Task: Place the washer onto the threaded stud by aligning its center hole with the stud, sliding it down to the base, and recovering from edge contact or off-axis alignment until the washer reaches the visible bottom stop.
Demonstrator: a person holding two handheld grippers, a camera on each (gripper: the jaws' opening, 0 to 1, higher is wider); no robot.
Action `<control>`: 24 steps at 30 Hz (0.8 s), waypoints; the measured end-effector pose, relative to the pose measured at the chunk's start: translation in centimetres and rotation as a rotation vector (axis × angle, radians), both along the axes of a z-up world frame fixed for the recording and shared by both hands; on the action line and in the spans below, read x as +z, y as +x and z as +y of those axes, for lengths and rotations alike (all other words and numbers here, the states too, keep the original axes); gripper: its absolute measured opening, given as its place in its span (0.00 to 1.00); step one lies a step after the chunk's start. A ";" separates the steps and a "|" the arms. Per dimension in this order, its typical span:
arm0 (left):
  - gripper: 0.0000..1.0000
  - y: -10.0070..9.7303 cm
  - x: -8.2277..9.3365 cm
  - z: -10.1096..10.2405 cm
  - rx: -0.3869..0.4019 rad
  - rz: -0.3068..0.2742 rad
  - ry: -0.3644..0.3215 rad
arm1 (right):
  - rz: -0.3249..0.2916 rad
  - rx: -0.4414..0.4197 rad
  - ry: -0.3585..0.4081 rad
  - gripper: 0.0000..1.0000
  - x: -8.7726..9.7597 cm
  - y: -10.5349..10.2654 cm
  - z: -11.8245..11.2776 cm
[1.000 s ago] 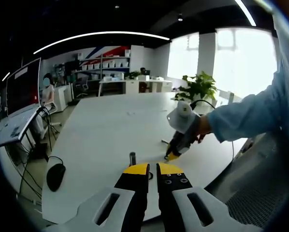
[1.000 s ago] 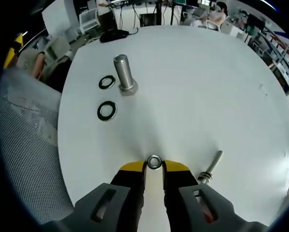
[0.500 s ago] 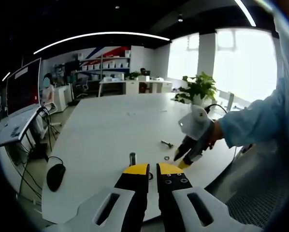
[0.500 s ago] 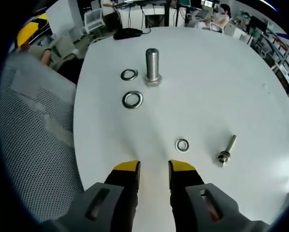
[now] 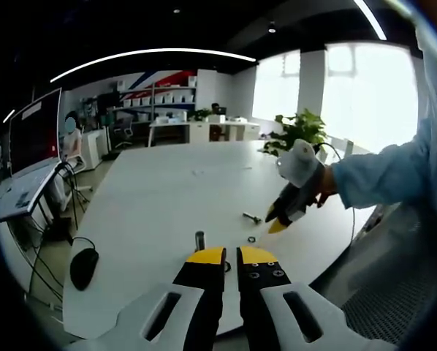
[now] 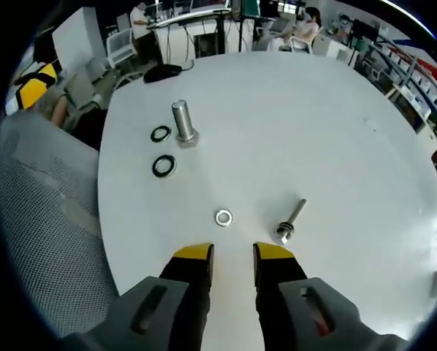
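**Washer Placement: Both Tongs Empty, Stud Bare**

On the white table [image 6: 335, 131], the upright threaded stud [image 6: 182, 123] is taken as the landmark. It is stood on its hexagonal head near the table's edge, presumably so that the thread points up and a washer can be dropped over it. No washer is seen on the thread, so the placement is judged not yet done.

Two dark washers are laid flat close to the stud: one washer [image 6: 161, 134] just beside its base, and a second washer [image 6: 164, 166] a little nearer the camera. A smaller bright washer [image 6: 223, 217] is found well apart from the stud, towards the right gripper. A small bolt [image 6: 290, 221] is laid on its side beyond that washer, farther again from the stud.

The right gripper [image 6: 233, 254] is held above the table, with the bright washer just ahead of its tips. Its jaws are parted and nothing is carried between them. From this position the bright washer is judged the nearest piece for pickup.

In the left gripper view, the left gripper [image 5: 232, 254] is held low before the stud, its jaws drawn almost together with nothing visibly clamped. It is judged to be parked clear of the work.

No brand, label or legible writing can be made out on any part.
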State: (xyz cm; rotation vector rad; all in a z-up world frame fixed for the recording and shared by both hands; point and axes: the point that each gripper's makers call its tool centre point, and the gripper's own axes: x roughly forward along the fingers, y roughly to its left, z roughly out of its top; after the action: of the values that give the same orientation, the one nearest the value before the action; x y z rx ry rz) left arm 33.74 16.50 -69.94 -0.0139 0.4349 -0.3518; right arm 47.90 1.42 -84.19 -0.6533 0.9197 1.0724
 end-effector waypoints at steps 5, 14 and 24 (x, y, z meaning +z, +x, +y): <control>0.04 0.0 0.0 0.0 0.000 0.000 -0.001 | -0.018 -0.013 -0.007 0.22 0.0 1.8 -0.3; 0.04 0.0 0.0 0.0 0.003 0.003 -0.001 | -0.020 -0.065 -0.017 0.19 -0.5 5.2 -0.6; 0.04 0.0 -0.2 0.1 0.006 0.014 0.003 | 0.059 -0.161 -0.002 0.18 -1.8 7.7 0.6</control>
State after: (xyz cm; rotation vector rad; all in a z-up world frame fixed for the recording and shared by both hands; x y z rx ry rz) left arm 33.78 16.61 -70.12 -0.0149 0.4491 -0.3451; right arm 55.56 2.05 -85.96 -0.5420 1.0067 0.9516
